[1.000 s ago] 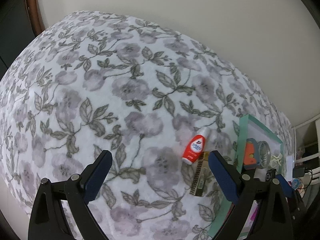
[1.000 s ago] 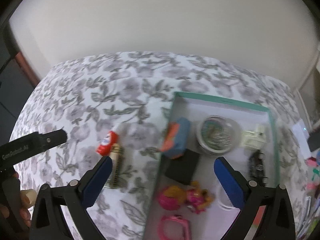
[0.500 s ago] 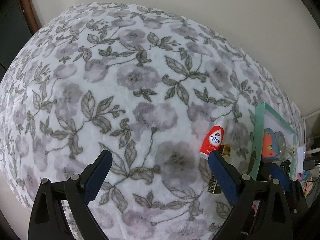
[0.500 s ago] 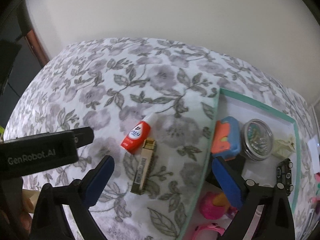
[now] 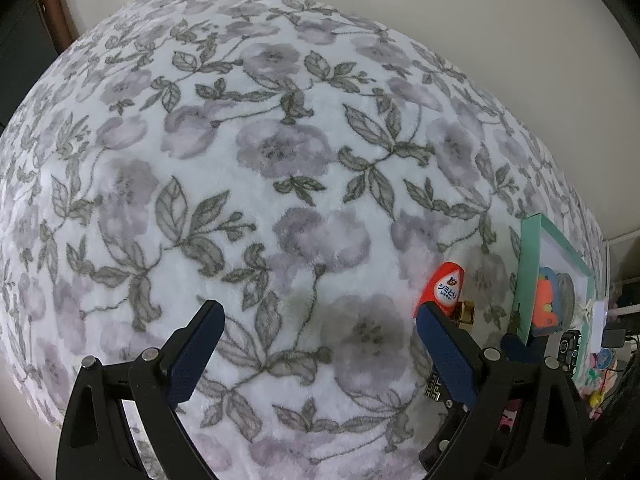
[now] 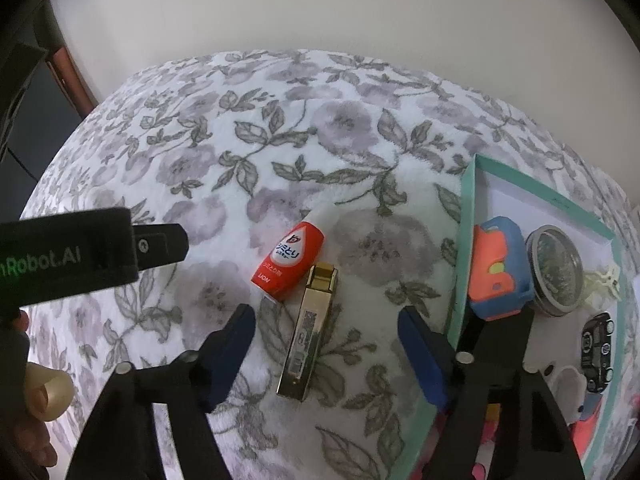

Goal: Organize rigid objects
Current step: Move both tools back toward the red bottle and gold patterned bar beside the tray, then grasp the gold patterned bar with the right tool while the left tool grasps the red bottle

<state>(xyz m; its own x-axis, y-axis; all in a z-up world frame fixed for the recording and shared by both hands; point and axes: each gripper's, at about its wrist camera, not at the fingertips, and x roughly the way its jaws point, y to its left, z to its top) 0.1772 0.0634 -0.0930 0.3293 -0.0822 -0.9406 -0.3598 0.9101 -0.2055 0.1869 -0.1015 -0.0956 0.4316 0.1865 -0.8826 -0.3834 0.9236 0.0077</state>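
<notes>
A small red bottle (image 6: 289,261) with a white cap and a long gold box (image 6: 309,330) lie side by side on the flowered blanket. My right gripper (image 6: 325,326) is open and empty, its jaws either side of the gold box, just above it. A teal-rimmed tray (image 6: 466,216) to the right holds a blue and orange toy (image 6: 498,273), a round tin (image 6: 556,268) and other small items. My left gripper (image 5: 318,322) is open and empty over bare blanket; the red bottle (image 5: 442,286) shows by its right finger.
The left gripper's body (image 6: 72,256) reaches in at the left of the right wrist view. A pale wall stands behind the bed. The tray (image 5: 528,276) sits at the bed's right side, with clutter and cables beyond it.
My right gripper has moved left from over the tray to over the gold box and come lower. My left gripper has moved closer to the blanket, and the bottle has slid toward its right finger.
</notes>
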